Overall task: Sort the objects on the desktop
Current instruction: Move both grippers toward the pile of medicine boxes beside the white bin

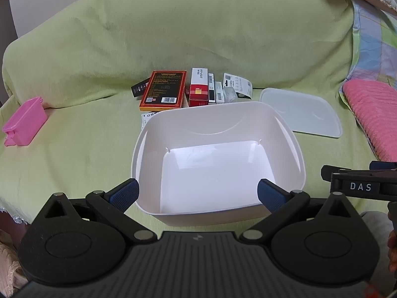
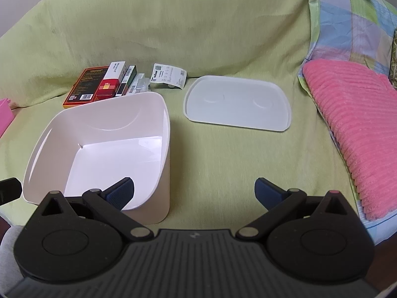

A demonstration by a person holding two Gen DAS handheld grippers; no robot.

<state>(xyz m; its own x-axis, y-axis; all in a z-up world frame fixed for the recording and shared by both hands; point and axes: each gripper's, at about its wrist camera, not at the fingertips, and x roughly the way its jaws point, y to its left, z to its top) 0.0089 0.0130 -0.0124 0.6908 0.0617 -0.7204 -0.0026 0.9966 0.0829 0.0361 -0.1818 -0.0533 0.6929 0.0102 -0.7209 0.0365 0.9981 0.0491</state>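
Both tools hang empty over the green-covered sofa [image 2: 223, 149], so the sorting looks not yet begun. The left gripper [image 1: 198, 195] has its jaws spread wide, poised above the near rim of the white bin [image 1: 218, 164], which stands with nothing inside it close to the front edge of the seat. The right gripper [image 2: 194, 192] is likewise spread wide and holds nothing; it hovers just right of the bin, over bare cover. The things to sort sit in a tight cluster behind the bin, against the foot of the backrest: an orange-bordered box [image 1: 163, 90], a red and white carton [image 1: 198, 88], a few slim packs beside it, and a printed packet [image 2: 170, 74] at the right end. The bin's lid [image 2: 237, 103] lies flat on the seat to the right of the bin, and a pink container [image 1: 24, 121] rests well apart at the seat's left end. The risks, as I judge them, come from the crowding and the soft ground: reaching over the bin could clip its far rim and tip it on the yielding cushion, and closing on one carton may drag or topple its neighbours. The flat orange-bordered box offers little edge to pinch and could slip.
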